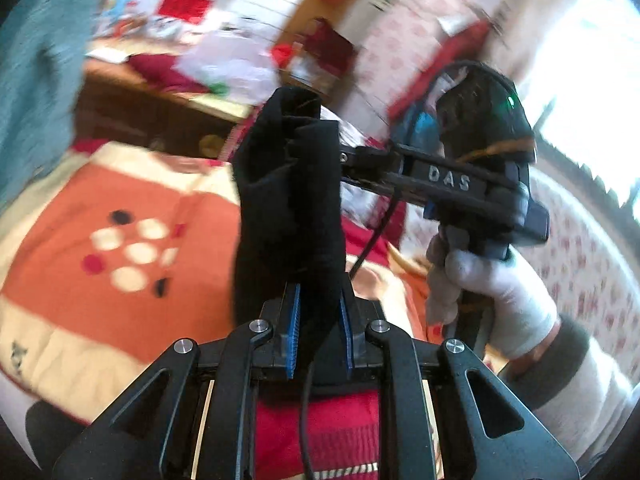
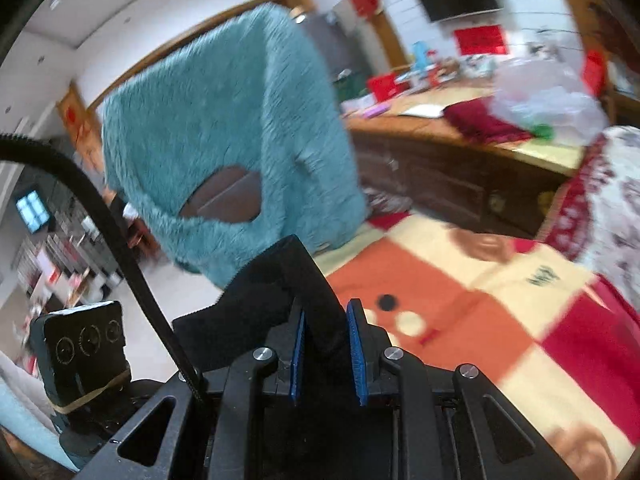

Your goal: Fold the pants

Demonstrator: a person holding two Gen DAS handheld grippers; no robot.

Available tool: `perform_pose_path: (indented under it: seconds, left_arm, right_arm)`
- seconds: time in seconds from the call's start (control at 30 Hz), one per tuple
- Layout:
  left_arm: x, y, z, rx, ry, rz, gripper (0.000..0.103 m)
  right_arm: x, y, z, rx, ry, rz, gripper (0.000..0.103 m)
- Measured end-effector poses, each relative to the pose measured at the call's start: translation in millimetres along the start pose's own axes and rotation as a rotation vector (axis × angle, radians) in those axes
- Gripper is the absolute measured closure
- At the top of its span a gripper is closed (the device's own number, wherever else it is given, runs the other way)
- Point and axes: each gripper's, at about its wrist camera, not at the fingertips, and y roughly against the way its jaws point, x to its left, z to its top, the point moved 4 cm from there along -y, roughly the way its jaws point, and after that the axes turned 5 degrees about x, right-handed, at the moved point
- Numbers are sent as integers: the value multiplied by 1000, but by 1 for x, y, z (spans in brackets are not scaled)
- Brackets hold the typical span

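The black pants are lifted above the bed. My left gripper is shut on a bunched part of them between its blue pads. In the left wrist view the right gripper's body, held by a gloved hand, reaches in from the right to the same fabric. In the right wrist view my right gripper is shut on a fold of the black pants, which rises as a peak in front of the pads. The left gripper's camera block shows at lower left.
An orange, cream and red blanket covers the bed below, also in the right wrist view. A teal fuzzy cover drapes a chair to the left. A cluttered wooden table stands behind. A floral quilt lies at right.
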Motion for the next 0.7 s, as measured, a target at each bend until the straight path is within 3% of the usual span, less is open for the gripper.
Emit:
perform_pose_path:
  seconds: [0.17, 0.23, 0.33, 0.47, 0.57, 0.63, 0.7]
  left_arm:
    - [-49, -61, -29, 125, -146, -15, 88]
    - [-63, -89, -48, 188, -199, -7, 88]
    - [-83, -129, -80, 326, -261, -20, 88]
    - [-92, -130, -98, 382, -348, -24, 88]
    - [-87, -114, -89, 376, -340, -58, 87]
    - [-75, -96, -73, 355, -297, -69, 87]
    - [-61, -79, -59, 314, -256, -49, 87]
  right_arm:
    - [-49, 54, -47, -61, -137, -56, 84]
    - [-75, 67, -70, -67, -209, -111, 84]
    - [-123, 81, -124, 0, -366, -268, 84]
    - [-158, 86, -179, 100, -515, -399, 82]
    - [-153, 109, -192, 35, -557, -385, 80]
    - [-140, 126, -190, -18, -560, -361, 74]
    - [-127, 136, -189, -73, -558, -296, 47]
